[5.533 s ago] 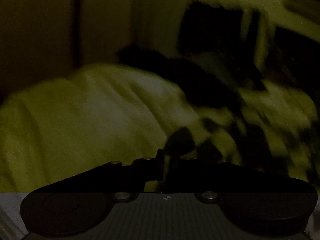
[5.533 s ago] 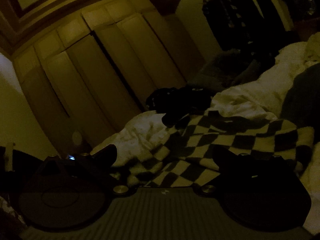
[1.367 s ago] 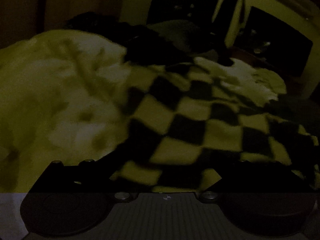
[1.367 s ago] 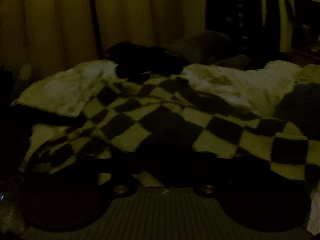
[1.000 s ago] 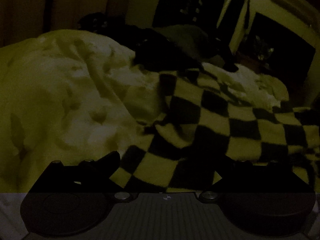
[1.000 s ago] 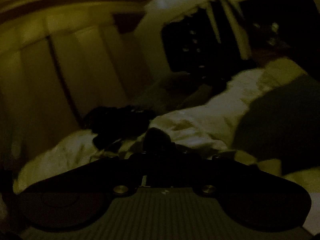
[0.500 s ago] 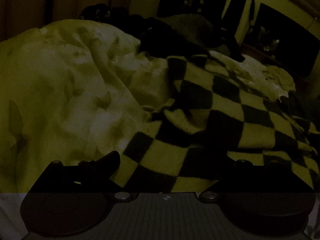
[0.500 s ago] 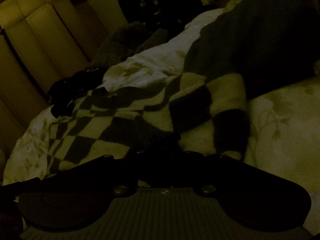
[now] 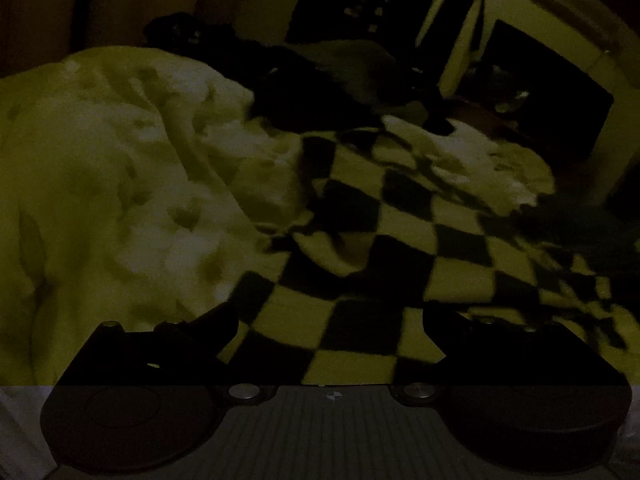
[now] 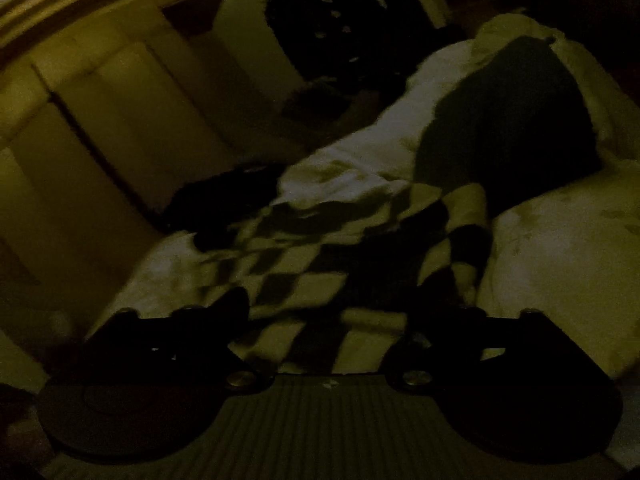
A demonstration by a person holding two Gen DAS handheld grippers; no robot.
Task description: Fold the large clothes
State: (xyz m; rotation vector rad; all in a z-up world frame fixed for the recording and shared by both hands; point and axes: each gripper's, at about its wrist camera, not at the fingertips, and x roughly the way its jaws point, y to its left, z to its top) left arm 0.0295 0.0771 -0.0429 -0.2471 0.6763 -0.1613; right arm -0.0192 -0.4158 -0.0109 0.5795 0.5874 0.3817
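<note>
A black-and-pale checkered garment (image 9: 400, 232) lies spread and rumpled on a white duvet (image 9: 120, 200) in a very dark room. My left gripper (image 9: 330, 320) hovers low over its near edge, open, and the cloth shows between the fingers without being pinched. In the right wrist view the same checkered garment (image 10: 304, 272) lies crumpled, with one sleeve-like strip hanging down on the right. The jaws of my right gripper (image 10: 332, 312) are opening just above the cloth. Its pads stand clear of the fabric.
A dark heap of clothes (image 9: 320, 92) sits at the far side of the bed. A large dark cloth (image 10: 508, 120) covers the duvet (image 10: 560, 248) at the right. Pale wardrobe doors (image 10: 100, 120) stand behind, and a hanging rack of clothes (image 9: 380, 8) stands farther back.
My right gripper, shut half a second ago at the checkered cloth, now has its fingers spread wide, and its view has swung. The left gripper stays open and nearly still.
</note>
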